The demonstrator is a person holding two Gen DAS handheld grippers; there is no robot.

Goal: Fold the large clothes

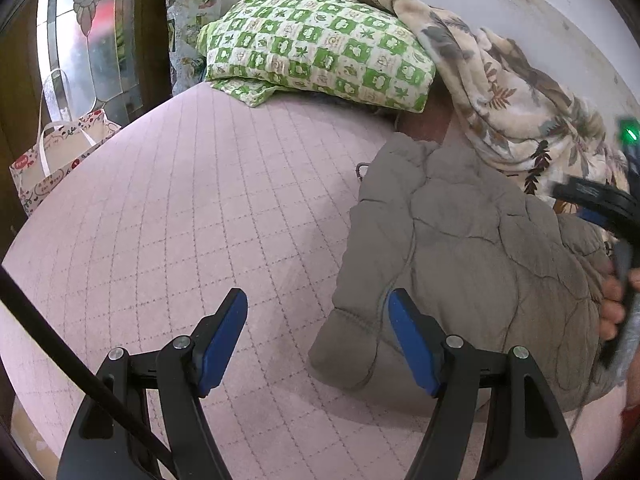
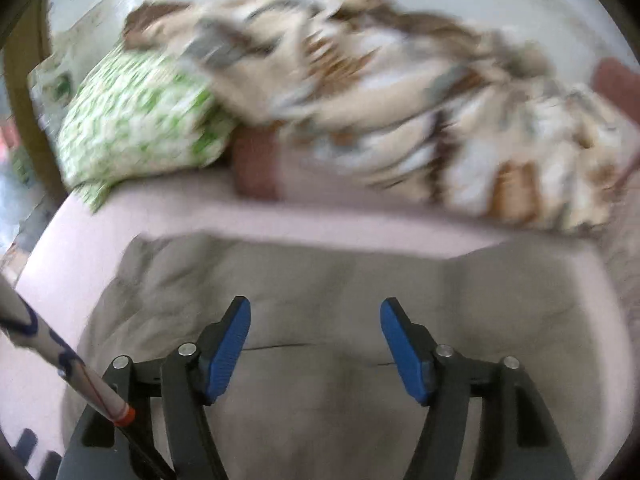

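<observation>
A grey quilted jacket lies folded on the pink quilted bed, near a leaf-print blanket and a green checked pillow. The left tool hangs spread and empty, one blue pad over the jacket's sleeve edge. The right tool hovers over the jacket, likewise spread, gripping nothing. A printed tote bag stands beside the bed; its lettering is too small to read.

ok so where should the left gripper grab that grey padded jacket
Take the grey padded jacket by its sleeve cuff, the flattest, thinnest loose end. Come from the bare pink bedspread side with the open left gripper.
</observation>
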